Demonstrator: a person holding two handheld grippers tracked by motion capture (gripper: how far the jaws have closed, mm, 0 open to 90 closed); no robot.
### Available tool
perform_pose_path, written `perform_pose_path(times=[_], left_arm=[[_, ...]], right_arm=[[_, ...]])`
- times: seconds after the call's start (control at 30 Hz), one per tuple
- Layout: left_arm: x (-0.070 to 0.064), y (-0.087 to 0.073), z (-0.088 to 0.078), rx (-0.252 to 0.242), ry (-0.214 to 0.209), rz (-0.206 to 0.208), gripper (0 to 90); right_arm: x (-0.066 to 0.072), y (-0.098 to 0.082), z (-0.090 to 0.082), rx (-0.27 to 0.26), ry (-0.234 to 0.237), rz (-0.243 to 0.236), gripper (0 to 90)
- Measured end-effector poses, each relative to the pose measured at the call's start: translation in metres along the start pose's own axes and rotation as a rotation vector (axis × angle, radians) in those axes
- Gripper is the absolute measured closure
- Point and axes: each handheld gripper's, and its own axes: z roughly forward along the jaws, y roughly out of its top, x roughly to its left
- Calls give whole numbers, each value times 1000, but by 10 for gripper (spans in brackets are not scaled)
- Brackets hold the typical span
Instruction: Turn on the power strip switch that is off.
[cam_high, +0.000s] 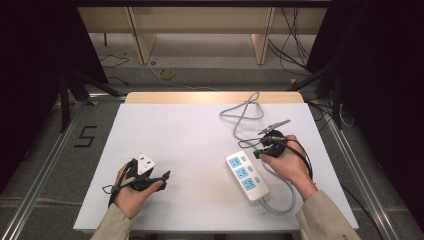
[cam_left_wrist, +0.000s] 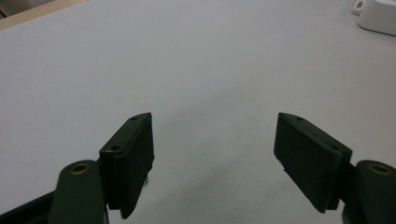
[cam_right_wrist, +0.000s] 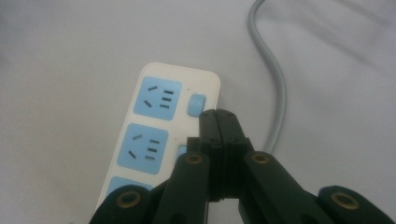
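In the high view, a white plastic power strip with three pale blue sockets (cam_high: 247, 176) is seen lying on the white table sheet (cam_high: 190, 145). From the near end of the strip a grey cable (cam_high: 241, 117) is led round its right side and away in loops beyond its far end. The right gripper (cam_high: 258, 154) is held at the far right edge of the strip, while the left gripper (cam_high: 167, 174) is rested well to the left of the strip, a white block carried on its top.

In the left gripper view, its jaws are seen wide apart over bare sheet, with nothing between them; a corner of the strip is caught at the upper right.

In the right gripper view, the jaws are pressed together with nothing held, their tips set against the strip's right edge, just below a small pale blue switch button (cam_right_wrist: 196, 104) beside the far socket. The step in hand is judged to be the pressing of a switch; the next move would call for the closed tips to be brought squarely onto a button and pushed down.

Beyond the sheet, a wooden table edge (cam_high: 215, 97), grey floor with loose cables, and dark curtains at both sides are seen.
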Motion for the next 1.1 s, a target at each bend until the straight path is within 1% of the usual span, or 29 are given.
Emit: perform_pose_path(times=[0.13,0.27,0.6,0.77,0.9,1.0,1.1], left_arm=[[0,0,0,0,-1,-2,286],[0,0,0,4,-1,4,286],[0,-1,1,2,1,2,290],[0,-1,1,1,2,-1,292],[0,-2,2,1,2,-2,295],[0,-2,1,1,3,0,296],[0,-2,2,5,1,1,298]], right_arm=[[2,4,4,1,2,-3,900],[3,8,9,10,7,-4,900],[5,17,24,32,20,-3,900],[6,18,32,56,14,-8,900],[7,22,36,57,13,-6,900],[9,25,40,71,10,-15,900],[10,26,42,76,8,-12,900]])
